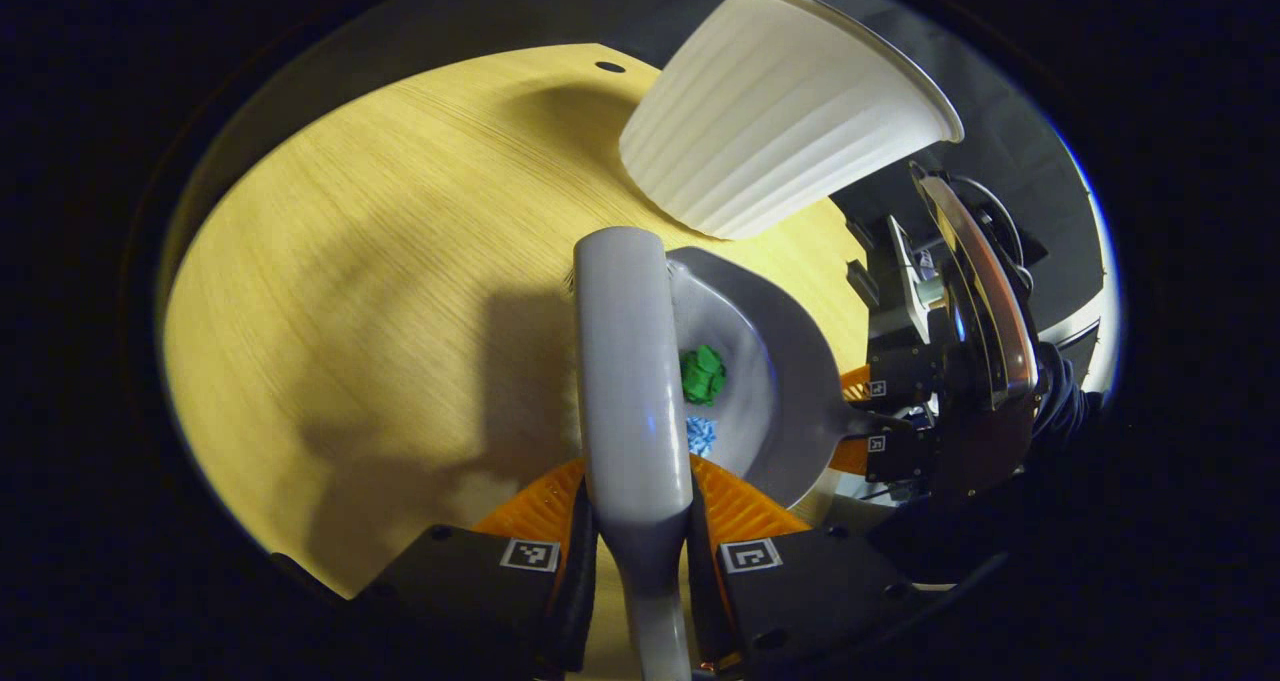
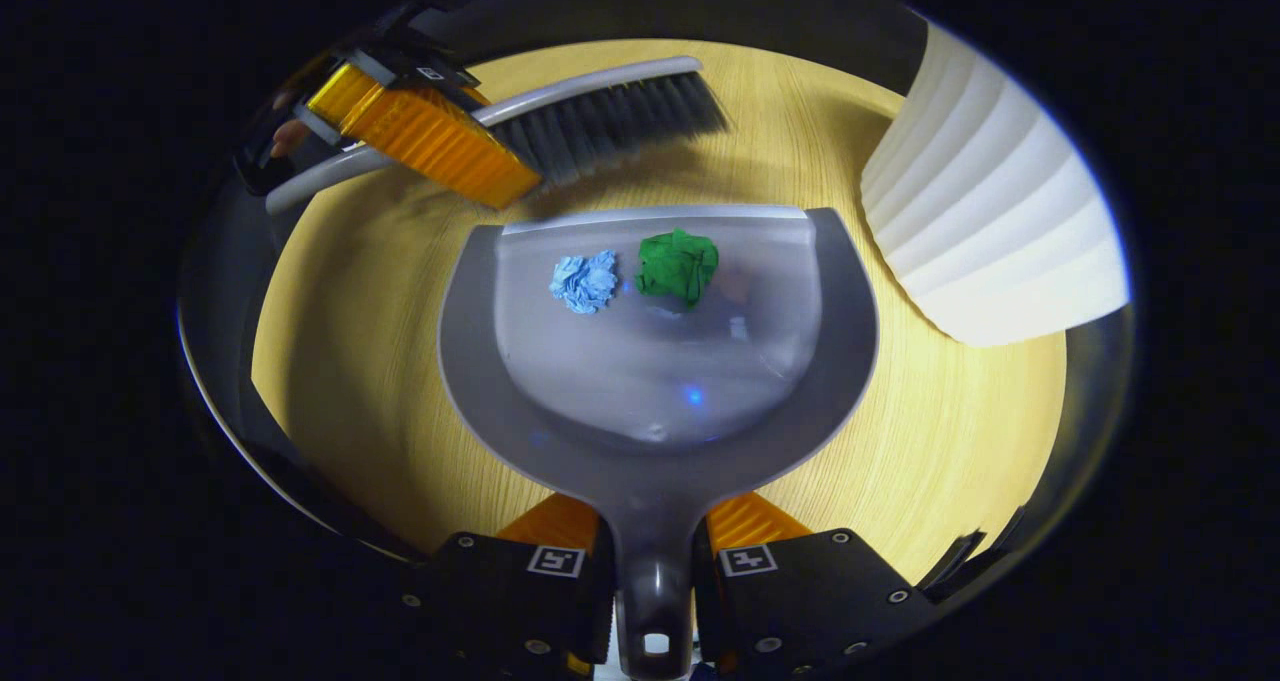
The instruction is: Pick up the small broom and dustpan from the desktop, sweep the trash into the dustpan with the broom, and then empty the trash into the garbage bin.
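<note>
In the left gripper view my left gripper (image 1: 640,551) is shut on the grey handle of the small broom (image 1: 630,361), which points away over the wooden desktop (image 1: 380,291). Past it lies the grey dustpan (image 1: 780,391) with a green paper wad (image 1: 703,373) and a blue wad (image 1: 700,435) inside. In the right gripper view my right gripper (image 2: 652,561) is shut on the handle of the dustpan (image 2: 660,391). The blue wad (image 2: 584,281) and green wad (image 2: 678,266) rest near its front lip. The broom (image 2: 600,111) hovers just beyond the lip, held by the left gripper (image 2: 420,131).
A white ribbed garbage bin (image 1: 790,121) stands at the desk's far side, close to the dustpan, and appears at the right as the bin (image 2: 990,221) in the right gripper view. The right gripper's body (image 1: 950,361) sits to the right of the dustpan. Bare desktop (image 2: 340,361) lies to the left.
</note>
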### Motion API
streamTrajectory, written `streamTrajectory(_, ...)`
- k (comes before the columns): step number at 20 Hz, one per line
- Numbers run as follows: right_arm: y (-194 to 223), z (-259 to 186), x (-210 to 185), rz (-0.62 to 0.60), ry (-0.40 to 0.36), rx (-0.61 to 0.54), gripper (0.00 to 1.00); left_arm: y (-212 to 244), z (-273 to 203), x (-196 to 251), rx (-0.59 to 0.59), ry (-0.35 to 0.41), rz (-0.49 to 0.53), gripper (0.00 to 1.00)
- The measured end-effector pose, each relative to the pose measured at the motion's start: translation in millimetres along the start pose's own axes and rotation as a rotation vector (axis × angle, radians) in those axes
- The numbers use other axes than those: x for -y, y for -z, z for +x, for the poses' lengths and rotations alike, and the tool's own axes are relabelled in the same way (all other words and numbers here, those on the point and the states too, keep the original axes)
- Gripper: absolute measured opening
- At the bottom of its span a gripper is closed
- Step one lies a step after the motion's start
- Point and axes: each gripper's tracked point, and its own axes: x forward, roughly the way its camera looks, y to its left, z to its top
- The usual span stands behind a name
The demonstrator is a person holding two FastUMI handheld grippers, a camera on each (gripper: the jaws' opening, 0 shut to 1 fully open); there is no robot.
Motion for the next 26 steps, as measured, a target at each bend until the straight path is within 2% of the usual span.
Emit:
streamTrajectory(4,-3.0,2.0,1.2,0.068,0.028,0.014,0.35,19.5,-10.1,-24.7,0.033,-0.093,-0.056,0.45)
streamTrajectory(7,3.3,6.8,8.6,0.142,0.045,0.031,0.35,42.4,-23.0,-45.6,0.030,-0.170,-0.139,0.45)
streamTrajectory(8,3.8,5.3,6.1,0.167,0.054,0.027,0.27,49.4,-23.1,-51.3,0.024,-0.189,-0.171,0.45)
streamTrajectory(9,1.3,6.4,4.5,0.188,0.070,0.024,0.35,57.1,-23.9,-52.8,0.023,-0.200,-0.206,0.45)
streamTrajectory(11,0.6,5.6,5.6,0.225,0.091,0.025,0.34,65.7,-28.3,-56.5,0.027,-0.212,-0.263,0.44)
streamTrajectory(12,0.7,6.0,4.5,0.242,0.095,0.026,0.43,66.2,-33.8,-61.3,0.031,-0.228,-0.280,0.44)
streamTrajectory(13,2.6,8.9,3.1,0.259,0.098,0.029,0.34,70.0,-41.6,-66.4,0.033,-0.263,-0.295,0.45)
streamTrajectory(15,3.9,10.8,-1.1,0.296,0.102,0.026,0.27,73.6,-51.4,-67.3,0.037,-0.308,-0.313,0.45)
streamTrajectory(16,4.5,11.9,-2.4,0.311,0.104,0.023,0.35,70.6,-45.4,-59.6,0.043,-0.323,-0.324,0.45)
streamTrajectory(17,4.9,13.5,-3.6,0.323,0.112,0.020,0.27,70.2,-44.5,-57.5,0.053,-0.330,-0.343,0.44)
streamTrajectory(18,3.9,14.1,-4.0,0.334,0.119,0.017,0.35,70.0,-44.8,-60.7,0.059,-0.333,-0.374,0.45)
streamTrajectory(20,1.3,16.5,-5.4,0.354,0.127,0.015,0.35,67.9,-45.0,-58.2,0.082,-0.357,-0.431,0.45)
streamTrajectory(21,1.6,17.5,-4.9,0.361,0.135,0.017,0.43,65.2,-46.9,-53.7,0.092,-0.375,-0.458,0.45)
streamTrajectory(22,0.0,17.3,-4.0,0.368,0.147,0.023,0.35,61.9,-49.5,-49.1,0.102,-0.387,-0.487,0.45)
streamTrajectory(26,-4.4,20.3,-4.7,0.396,0.199,0.041,0.35,42.2,-66.6,-29.7,0.150,-0.430,-0.569,0.45)
